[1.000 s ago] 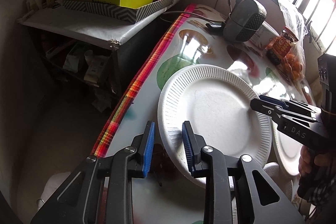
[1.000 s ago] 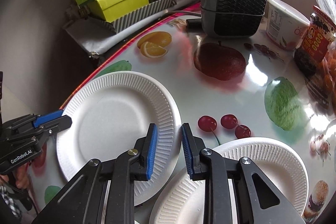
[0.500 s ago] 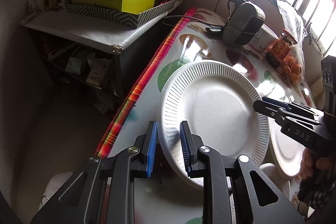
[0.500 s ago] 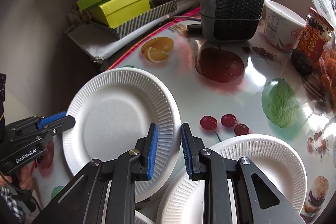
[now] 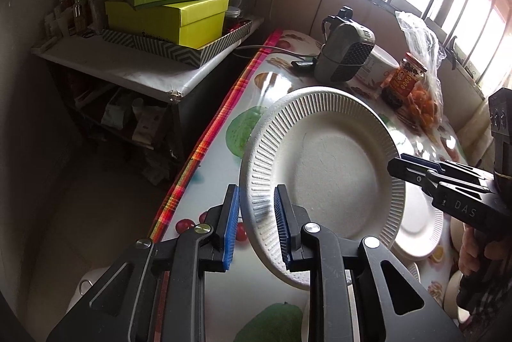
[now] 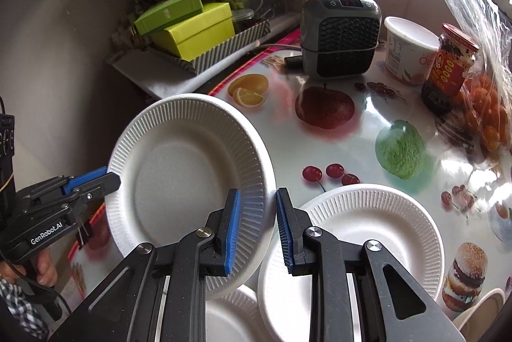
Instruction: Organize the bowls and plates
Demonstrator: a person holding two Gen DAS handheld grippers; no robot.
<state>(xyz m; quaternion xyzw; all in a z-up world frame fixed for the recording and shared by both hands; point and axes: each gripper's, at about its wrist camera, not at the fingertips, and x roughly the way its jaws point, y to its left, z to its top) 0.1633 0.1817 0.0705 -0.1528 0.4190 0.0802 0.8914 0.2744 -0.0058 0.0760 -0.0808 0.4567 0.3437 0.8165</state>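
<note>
A white ribbed paper plate (image 5: 323, 178) is lifted off the table and tilted. My left gripper (image 5: 256, 223) is shut on its near rim; the same plate shows in the right wrist view (image 6: 188, 178), with the left gripper (image 6: 112, 178) at its left edge. My right gripper (image 6: 256, 225) straddles the plate's right rim with its jaws still apart, not pinching it. A second paper plate (image 6: 368, 242) lies on the table under the right gripper, and another plate (image 6: 230, 319) lies at the bottom.
On the fruit-print table (image 6: 336, 137) stand a grey heater (image 6: 340, 41), a white tub (image 6: 406, 50), a sauce jar (image 6: 448, 66) and a bag of oranges (image 6: 486, 114). A shelf with green boxes (image 5: 166, 18) stands left of the table edge (image 5: 204, 143).
The left gripper closed on the plate's rim and raised it off the table, tilting it up. The right gripper stayed beside its opposite rim.
</note>
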